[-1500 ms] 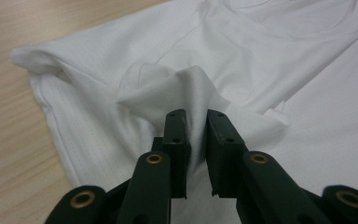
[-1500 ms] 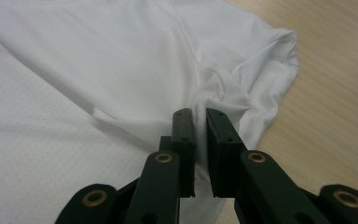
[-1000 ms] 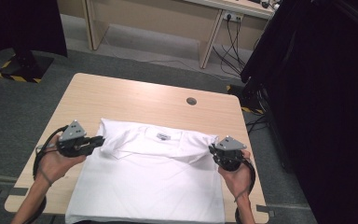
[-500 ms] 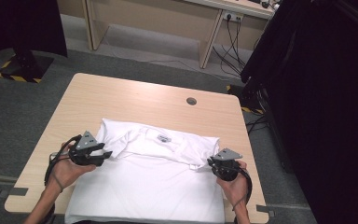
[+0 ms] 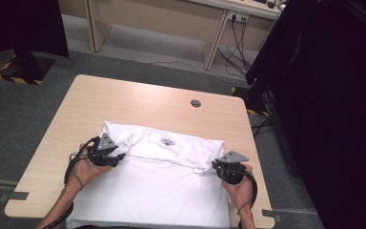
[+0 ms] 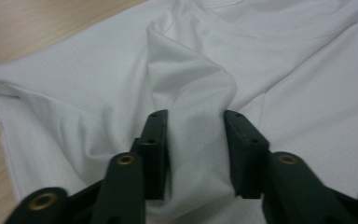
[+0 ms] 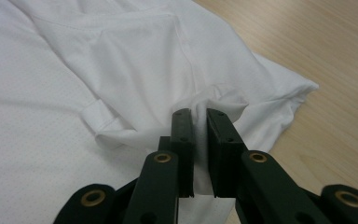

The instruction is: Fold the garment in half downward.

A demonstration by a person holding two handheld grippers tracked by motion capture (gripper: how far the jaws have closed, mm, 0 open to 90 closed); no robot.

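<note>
On the wooden table [image 5: 124, 100], our right gripper [image 7: 199, 122] pinched a fold of the white T-shirt [image 5: 157, 191], while our left gripper [image 6: 193, 135], jaws just closing, straddled another ridge unclamped.

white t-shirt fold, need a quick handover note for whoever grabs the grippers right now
Left gripper: jaws part open, just been closing around a raised ridge of the white t-shirt near its left shoulder; pads not yet pressing.
Right gripper: shut on a pinch of cloth at the right sleeve.
Shirt lies on the wooden table, collar at the far side, shoulders drawn inward.
Left to do: finish the left grip, then fold.
</note>
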